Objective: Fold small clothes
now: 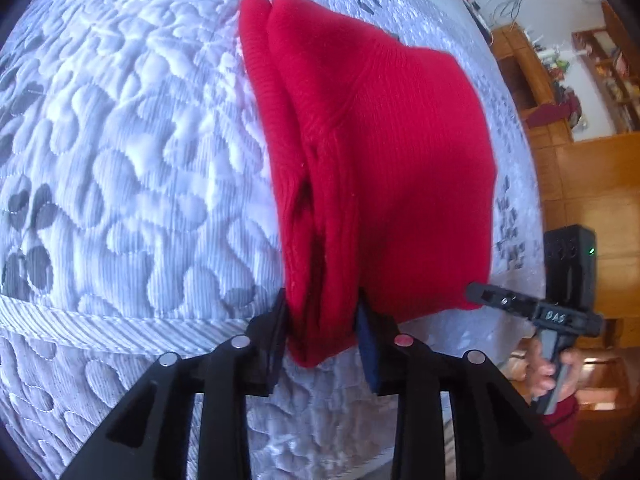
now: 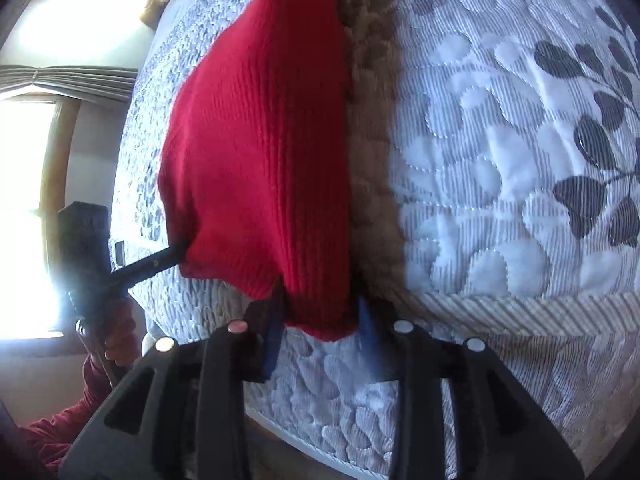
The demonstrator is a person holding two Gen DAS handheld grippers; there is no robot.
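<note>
A red knit garment (image 1: 376, 152) lies folded on a quilted bedspread (image 1: 132, 152). My left gripper (image 1: 322, 320) is shut on its near left corner, several red layers bunched between the fingers. My right gripper (image 2: 320, 312) is shut on the garment's (image 2: 260, 140) other near corner. Each gripper shows in the other's view: the right one (image 1: 520, 304) at the garment's right edge, the left one (image 2: 152, 264) at its left edge. Both corners sit just above the bed's front edge.
The white and grey leaf-pattern bedspread (image 2: 500, 160) covers the bed, with a striped border (image 2: 540, 312) near the front edge. A wooden cabinet and shelves (image 1: 560, 100) stand to the right. A bright window with curtains (image 2: 36, 120) is at the left.
</note>
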